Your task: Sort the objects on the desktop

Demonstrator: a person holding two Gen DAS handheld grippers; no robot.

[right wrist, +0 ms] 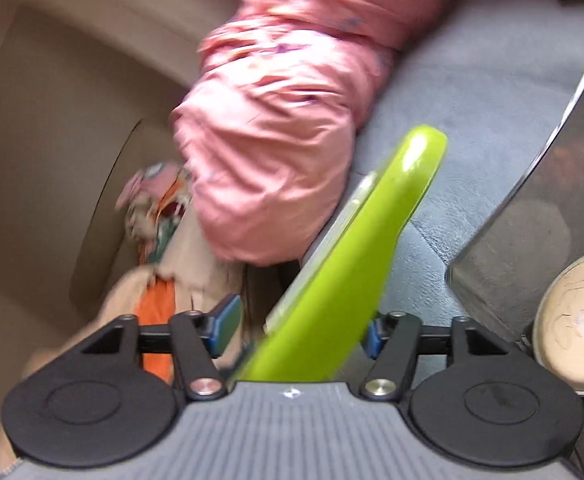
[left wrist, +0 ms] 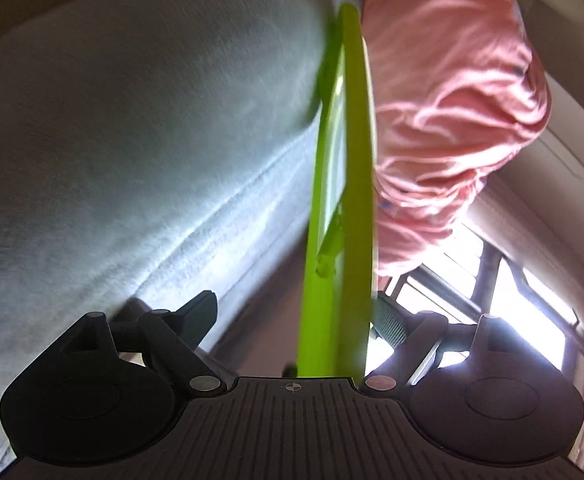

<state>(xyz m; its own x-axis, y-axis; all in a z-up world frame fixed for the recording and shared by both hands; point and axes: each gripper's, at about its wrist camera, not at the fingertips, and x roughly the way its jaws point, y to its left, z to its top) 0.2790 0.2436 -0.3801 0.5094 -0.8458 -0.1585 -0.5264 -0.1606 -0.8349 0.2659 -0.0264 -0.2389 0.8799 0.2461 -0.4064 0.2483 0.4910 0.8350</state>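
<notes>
A lime-green flat frame with a pale panel [left wrist: 341, 184] stands edge-on between my left gripper's [left wrist: 292, 316] fingers. The jaws stand wide; the left finger [left wrist: 198, 312] is clear of it, the right finger [left wrist: 391, 322] is at its edge. The same green frame [right wrist: 355, 248] runs up and right between my right gripper's [right wrist: 299, 324] blue-padded fingers. The right pad [right wrist: 373, 338] is at its edge, the left pad [right wrist: 226, 322] is apart. Both views are blurred.
A pink crumpled cloth [left wrist: 451, 112] lies beside the frame on a grey fabric surface [left wrist: 132, 120]; it also shows in the right wrist view [right wrist: 284, 128]. A clear container [right wrist: 551, 184], a round beige lid [right wrist: 575, 320] and orange patterned fabric [right wrist: 156, 300] are near. A bright window [left wrist: 503, 300] is at right.
</notes>
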